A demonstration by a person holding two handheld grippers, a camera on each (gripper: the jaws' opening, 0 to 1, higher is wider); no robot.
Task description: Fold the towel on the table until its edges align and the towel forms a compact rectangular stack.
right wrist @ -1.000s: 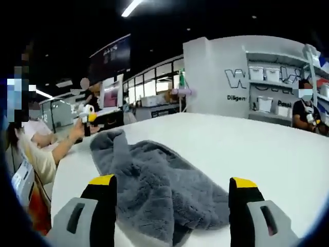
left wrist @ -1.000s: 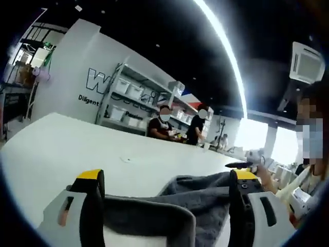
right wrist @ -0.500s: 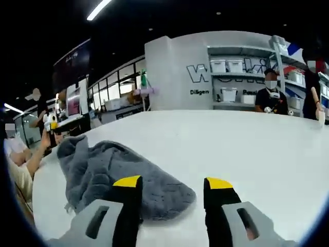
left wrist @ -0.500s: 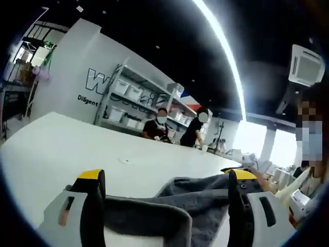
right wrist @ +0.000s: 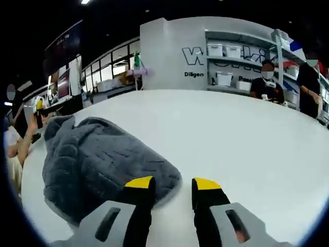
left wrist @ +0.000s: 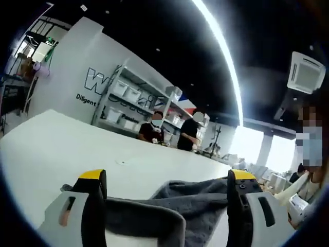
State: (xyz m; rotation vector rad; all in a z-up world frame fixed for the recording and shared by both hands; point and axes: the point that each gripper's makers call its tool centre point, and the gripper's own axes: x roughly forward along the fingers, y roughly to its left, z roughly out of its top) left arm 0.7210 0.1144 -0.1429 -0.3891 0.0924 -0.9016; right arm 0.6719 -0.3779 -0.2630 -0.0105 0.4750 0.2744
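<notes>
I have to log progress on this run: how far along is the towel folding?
Early stage. Done: nothing looks folded; the grey towel lies in a rumpled heap on the white table, edges not aligned. In hand: the right claw sits at the towel's near edge, jaws close together with a gap; the left claw is wide open over the cloth. Left: flatten, fold, square the stack.

Left gripper view: camera low, close to the white worktop [left wrist: 61,149], looking nearly level along its own jaws across the surface toward the shelving wall [left wrist: 128,100] and ceiling light strip [left wrist: 221,51]. Grey towel [left wrist: 200,200] sits just ahead between the jaws.

Right gripper view: camera a bit higher, tilted down over the worktop [right wrist: 241,134], towel [right wrist: 97,159] near, left of the jaws, same shelving wall [right wrist: 226,62] behind.

Shared: worktop, towel, lettered wall with shelves.
</notes>
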